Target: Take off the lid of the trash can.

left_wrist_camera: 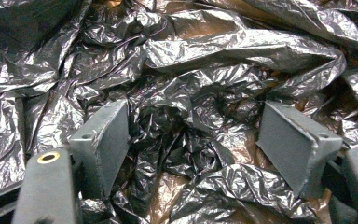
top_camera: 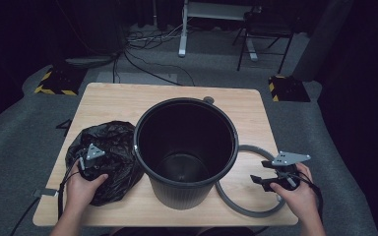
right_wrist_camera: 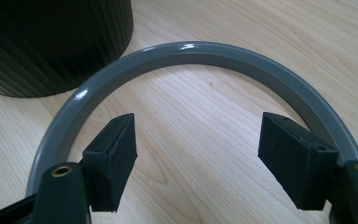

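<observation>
Dark studio: carpet [top_camera: 24, 132], hazard-taped weights [top_camera: 54, 81]

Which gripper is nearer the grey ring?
Right. The right gripper hovers open at the grey ring beside the bin; the left gripper is across the bin, open over the black bag.

High view dim, room beyond table [top_camera: 128, 98] near black, tabletop evenly lit from above, bin [top_camera: 186, 147] interior deep in shadow, mild bending at edges. Left gripper view sharp at centre, hard glare streaks on crinkled black bag [left_wrist_camera: 191, 60], near jaws soft. Right gripper view bright, highlight on grey ring [right_wrist_camera: 191, 49], faint shadow under it, jaws slightly blurred
</observation>
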`<control>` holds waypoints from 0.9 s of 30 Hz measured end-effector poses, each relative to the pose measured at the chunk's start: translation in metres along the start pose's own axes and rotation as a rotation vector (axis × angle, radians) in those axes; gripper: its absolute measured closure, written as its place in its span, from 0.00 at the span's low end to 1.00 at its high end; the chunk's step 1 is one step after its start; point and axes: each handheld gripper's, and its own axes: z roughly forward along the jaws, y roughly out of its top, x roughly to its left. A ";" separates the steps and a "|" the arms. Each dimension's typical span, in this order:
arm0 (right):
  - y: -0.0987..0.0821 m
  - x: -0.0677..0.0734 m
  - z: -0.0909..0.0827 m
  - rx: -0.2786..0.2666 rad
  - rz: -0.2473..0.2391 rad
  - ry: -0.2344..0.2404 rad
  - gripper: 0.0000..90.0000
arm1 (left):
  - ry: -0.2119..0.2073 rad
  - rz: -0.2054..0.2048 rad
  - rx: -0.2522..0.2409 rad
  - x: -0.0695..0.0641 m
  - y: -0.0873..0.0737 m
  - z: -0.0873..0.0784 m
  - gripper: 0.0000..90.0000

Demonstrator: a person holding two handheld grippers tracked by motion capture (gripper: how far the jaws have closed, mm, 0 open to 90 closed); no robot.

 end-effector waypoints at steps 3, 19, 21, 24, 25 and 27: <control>0.001 0.002 0.002 0.012 -0.006 0.000 0.32 | 0.001 0.008 -0.004 0.000 -0.001 -0.001 0.30; 0.001 0.005 0.000 -0.025 -0.003 0.033 0.32 | -0.044 0.098 -0.024 0.003 -0.005 -0.016 0.96; 0.000 0.004 0.000 -0.026 -0.002 0.031 0.32 | -0.054 0.104 -0.061 0.004 -0.003 -0.022 0.96; 0.000 0.003 0.000 -0.030 0.001 0.029 0.32 | -0.077 0.112 -0.119 0.006 -0.002 -0.032 0.96; 0.000 0.003 0.000 -0.031 0.002 0.030 0.32 | -0.081 0.121 -0.116 0.007 0.000 -0.035 0.96; 0.000 0.005 -0.001 -0.035 0.002 0.036 0.32 | -0.086 0.126 -0.136 0.008 0.002 -0.042 0.96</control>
